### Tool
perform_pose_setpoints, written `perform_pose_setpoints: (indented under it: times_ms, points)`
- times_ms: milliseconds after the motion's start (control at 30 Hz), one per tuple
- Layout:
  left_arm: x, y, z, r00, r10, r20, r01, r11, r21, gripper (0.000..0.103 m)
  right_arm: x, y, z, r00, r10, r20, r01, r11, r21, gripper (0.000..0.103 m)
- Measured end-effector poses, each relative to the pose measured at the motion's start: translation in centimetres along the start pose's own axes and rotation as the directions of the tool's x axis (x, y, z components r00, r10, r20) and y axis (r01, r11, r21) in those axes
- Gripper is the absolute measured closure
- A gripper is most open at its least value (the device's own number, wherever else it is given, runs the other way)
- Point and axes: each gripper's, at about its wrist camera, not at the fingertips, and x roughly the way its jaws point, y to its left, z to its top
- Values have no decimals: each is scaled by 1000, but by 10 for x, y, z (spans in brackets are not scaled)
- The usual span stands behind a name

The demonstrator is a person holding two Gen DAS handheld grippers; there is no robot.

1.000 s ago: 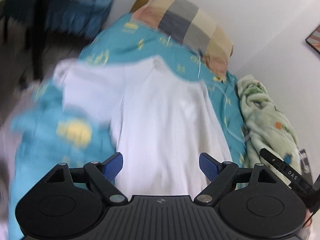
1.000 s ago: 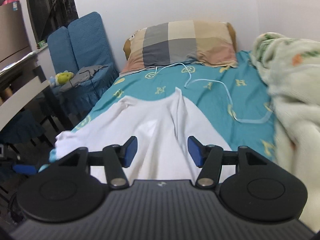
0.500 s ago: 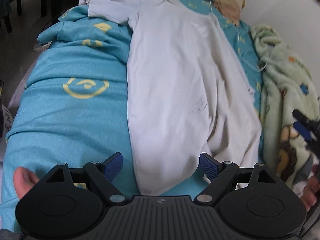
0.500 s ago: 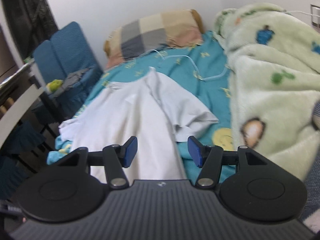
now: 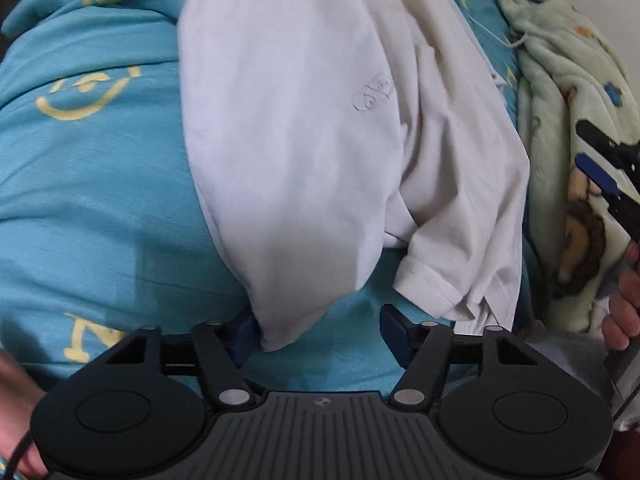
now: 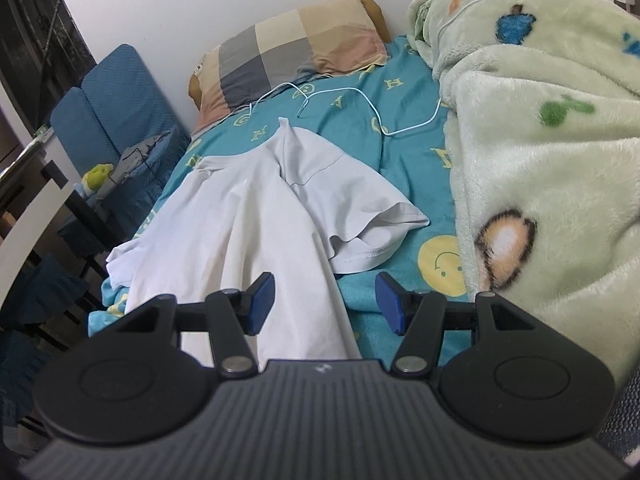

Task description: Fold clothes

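Note:
A white T-shirt (image 5: 320,120) lies lengthwise on the teal bed sheet (image 5: 88,200), folded roughly in half along its length, with a sleeve (image 5: 444,288) sticking out at the near right. My left gripper (image 5: 318,334) is open, low over the sheet, with the shirt's near corner just inside its left finger. In the right wrist view the same shirt (image 6: 248,216) stretches away toward the pillow, its sleeve (image 6: 372,232) spread to the right. My right gripper (image 6: 326,300) is open and empty above the shirt's near edge. It also shows in the left wrist view (image 5: 600,172) at the far right.
A pale green fleece blanket (image 6: 540,168) is heaped along the bed's right side. A checked pillow (image 6: 296,52) and a white cable (image 6: 360,96) lie at the head. Blue chairs (image 6: 116,100) and a dark table (image 6: 36,184) stand left of the bed.
The left gripper has dropped down and forward to the shirt's near corner, which now lies between its fingers. The right gripper has moved closer to the shirt's near edge.

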Motion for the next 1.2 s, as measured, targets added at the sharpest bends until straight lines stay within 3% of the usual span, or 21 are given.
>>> perform_pose_setpoints:
  times_ms: [33, 67, 267, 400, 533, 600, 667, 700, 767, 900, 1067, 1200]
  points:
    - [-2, 1, 1, 1000, 2, 0, -2, 1000, 8, 76, 0, -1, 0, 1000, 1, 0, -1, 1000, 4, 45]
    - [-7, 3, 2, 1000, -2, 1, 2, 1000, 16, 94, -1, -2, 0, 1000, 2, 0, -2, 1000, 8, 45]
    - [-62, 18, 10, 1000, 14, 13, -15, 997, 71, 97, -3, -9, 3, 1000, -5, 5, 5, 999, 43, 45]
    - [-102, 44, 13, 990, 144, -6, -144, 988, 56, 97, -3, -12, 4, 1000, -9, 6, 9, 998, 66, 45]
    - [-105, 86, 14, 961, 273, -52, -274, 962, 1, 97, 0, -16, 7, 1000, -14, 4, 14, 996, 87, 45]
    - [-103, 85, 14, 962, 269, -56, -269, 963, 0, 96, 1, -17, 7, 1000, -15, 2, 15, 995, 98, 45]
    - [-100, 82, 14, 964, 261, -59, -261, 965, 0, 89, 2, -18, 7, 1000, -17, -2, 17, 995, 101, 45]
    - [-103, 78, 14, 965, 258, -41, -258, 966, 9, 75, 2, -18, 7, 1000, -18, -4, 18, 995, 101, 45]
    - [-110, 71, 13, 968, 253, 0, -253, 967, 28, 59, 3, -19, 7, 1000, -13, -11, 14, 994, 107, 45]
    - [-124, 56, 6, 960, 261, 101, -265, 964, 29, 43, 9, -19, 9, 1000, 8, -22, -5, 992, 127, 45]
    - [-132, 18, 4, 937, 241, 255, -265, 962, 64, 32, 16, -12, 10, 1000, 20, -18, -18, 993, 114, 45]
    - [-124, -23, 13, 906, 184, 382, -238, 966, 98, 28, 16, -6, 11, 999, 35, 1, -35, 996, 78, 45]
